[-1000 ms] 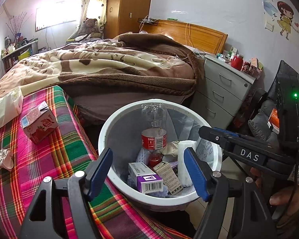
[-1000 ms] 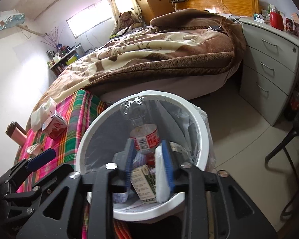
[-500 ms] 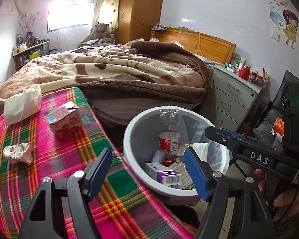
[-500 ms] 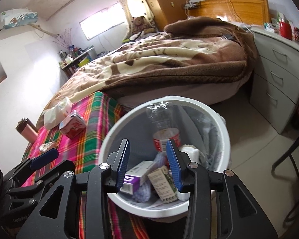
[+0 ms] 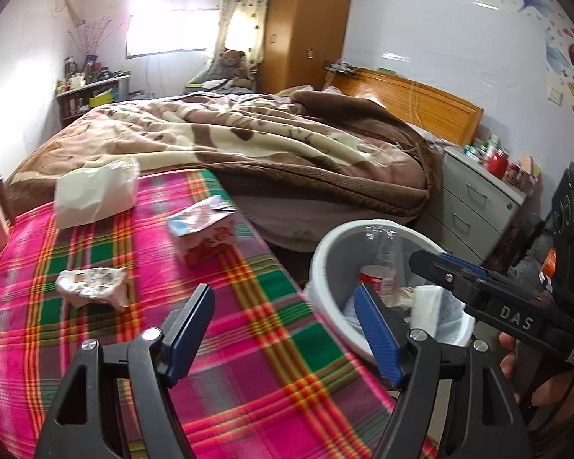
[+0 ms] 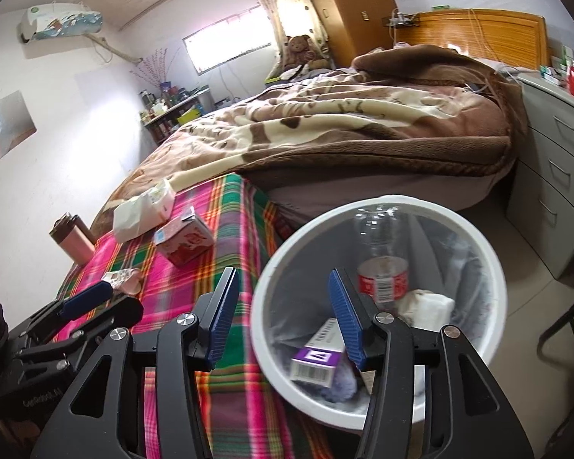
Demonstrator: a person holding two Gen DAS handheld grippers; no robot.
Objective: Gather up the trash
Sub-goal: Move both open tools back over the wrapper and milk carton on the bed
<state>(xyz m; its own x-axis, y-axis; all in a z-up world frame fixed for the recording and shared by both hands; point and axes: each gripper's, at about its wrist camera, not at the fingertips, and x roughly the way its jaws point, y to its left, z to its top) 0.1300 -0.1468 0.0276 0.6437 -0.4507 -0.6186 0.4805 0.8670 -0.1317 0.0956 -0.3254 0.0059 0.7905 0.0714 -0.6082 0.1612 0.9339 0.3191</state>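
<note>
- Over the white bin (image 6: 379,344) at lower centre of the right wrist view, the right tongs (image 6: 283,317) were opening, with nothing pinched between them; a second earlier they had been nearly pressed together above the bin's contents.
- Inside the bin lay a purple-and-white box (image 6: 317,359), a clear bottle with a red label (image 6: 382,279) and white wadding, so that drop looked finished.
- Both views had swung left since then: the bin had slid from centre to lower right of the left wrist view, and the plaid blanket (image 5: 248,344) filled its lower half.
- Left tongs (image 5: 287,332) stood spread and empty above that blanket.
- 3 pieces remained on it: a crumpled wrapper (image 5: 92,285) at left, a red-and-white carton (image 5: 206,235) at centre, and a white bag (image 5: 95,191) at upper left.
- Judging by the swing, the wrapper or carton was likely the next pick.
</note>
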